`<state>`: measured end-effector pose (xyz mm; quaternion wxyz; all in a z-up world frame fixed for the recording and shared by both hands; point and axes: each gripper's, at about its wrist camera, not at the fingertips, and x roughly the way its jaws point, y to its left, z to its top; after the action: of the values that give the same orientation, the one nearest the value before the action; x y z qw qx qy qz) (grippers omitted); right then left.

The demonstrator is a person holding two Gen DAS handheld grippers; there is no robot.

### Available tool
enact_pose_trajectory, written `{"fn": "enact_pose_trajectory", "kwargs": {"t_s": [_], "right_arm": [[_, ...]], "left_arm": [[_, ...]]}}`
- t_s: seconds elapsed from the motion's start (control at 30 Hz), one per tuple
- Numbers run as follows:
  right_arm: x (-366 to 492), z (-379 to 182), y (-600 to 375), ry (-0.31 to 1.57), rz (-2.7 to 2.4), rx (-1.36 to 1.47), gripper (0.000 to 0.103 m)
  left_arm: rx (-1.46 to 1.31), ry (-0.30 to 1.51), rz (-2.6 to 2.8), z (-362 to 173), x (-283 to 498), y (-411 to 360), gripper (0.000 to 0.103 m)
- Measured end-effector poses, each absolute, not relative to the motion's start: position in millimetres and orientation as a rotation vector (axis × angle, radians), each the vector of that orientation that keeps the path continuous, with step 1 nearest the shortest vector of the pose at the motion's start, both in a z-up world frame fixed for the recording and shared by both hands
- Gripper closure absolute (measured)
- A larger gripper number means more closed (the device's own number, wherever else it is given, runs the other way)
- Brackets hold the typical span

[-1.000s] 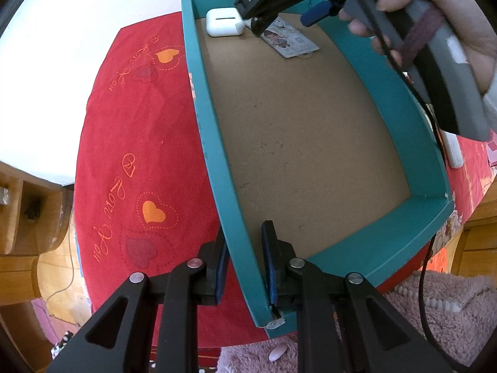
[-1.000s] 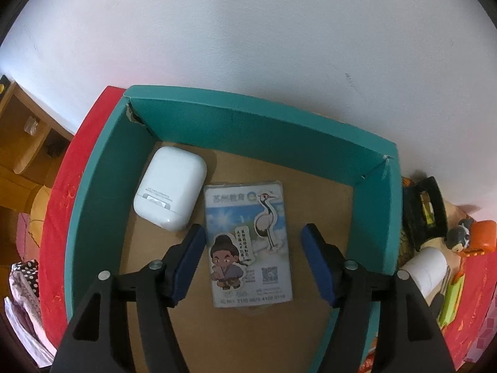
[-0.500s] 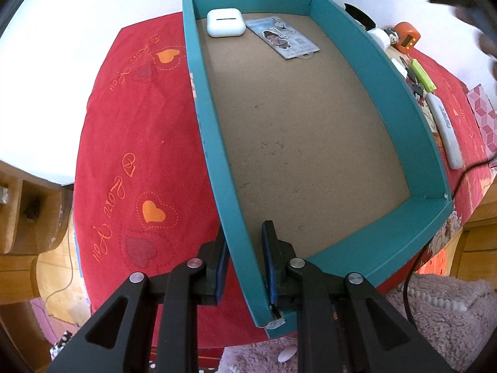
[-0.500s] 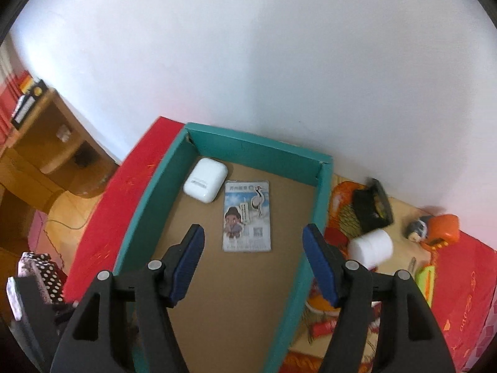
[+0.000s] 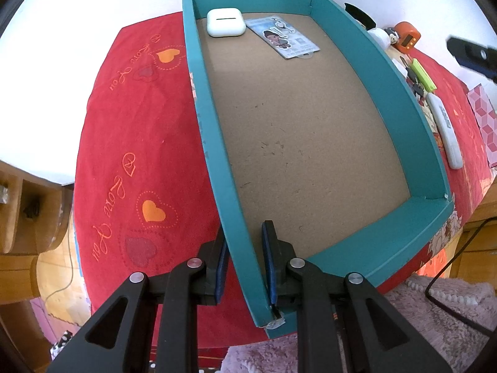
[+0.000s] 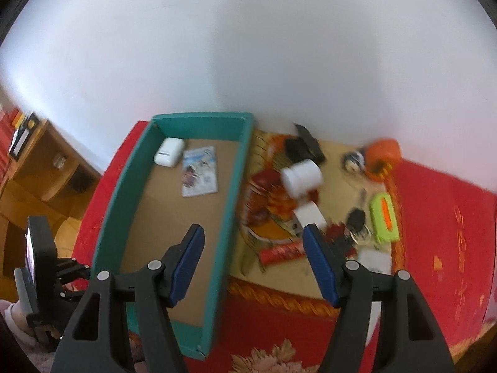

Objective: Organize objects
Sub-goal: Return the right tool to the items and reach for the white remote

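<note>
A teal box (image 5: 217, 155) (image 6: 231, 186) with a brown cardboard floor lies on a red cloth. At its far end rest a white earbud case (image 5: 224, 22) (image 6: 167, 151) and a cartoon card (image 5: 282, 36) (image 6: 200, 171), side by side. My left gripper (image 5: 243, 259) is shut on the box's left wall near the front corner, one pad on each side. My right gripper (image 6: 253, 262) hangs open and empty, high above the box's right wall and the clutter beside it. Its tip (image 5: 472, 54) shows blurred at the right edge of the left wrist view.
Right of the box lie a white jar (image 6: 301, 176), a black clip (image 6: 306, 147), an orange timer (image 6: 382, 155), a green case (image 6: 383, 214), keys (image 6: 355, 220), a white remote (image 5: 444, 130) and a red tube (image 6: 281, 253). A wooden shelf (image 6: 40, 168) stands left, a white wall behind.
My right gripper rose and swung right, away from the card, out of the box; the card stays on the box floor. The left gripper kept its hold on the wall.
</note>
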<state>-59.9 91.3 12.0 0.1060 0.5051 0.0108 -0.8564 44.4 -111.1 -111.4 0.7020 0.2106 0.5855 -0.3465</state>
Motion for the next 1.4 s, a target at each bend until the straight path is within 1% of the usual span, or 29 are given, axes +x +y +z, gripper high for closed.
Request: {"fn": "enact_pose_trajectory", "kwargs": {"t_s": [0.7,0.9,1.4], "right_arm": [[-18,-47,190,-0.202,-2.596,1.773,0.036],[-17,-67,203,-0.255,-2.584,1.845,0.035],[-36,-91,211,-0.247,-2.616,1.882,0.034]], "left_arm": [[0.409,1.317,-0.697,-113,42,-112,0.083],[0.398,1.319,-0.682,-114,43,-113,0.083],[0.363,1.326,-0.640,-114,43,-112,0.083]]}}
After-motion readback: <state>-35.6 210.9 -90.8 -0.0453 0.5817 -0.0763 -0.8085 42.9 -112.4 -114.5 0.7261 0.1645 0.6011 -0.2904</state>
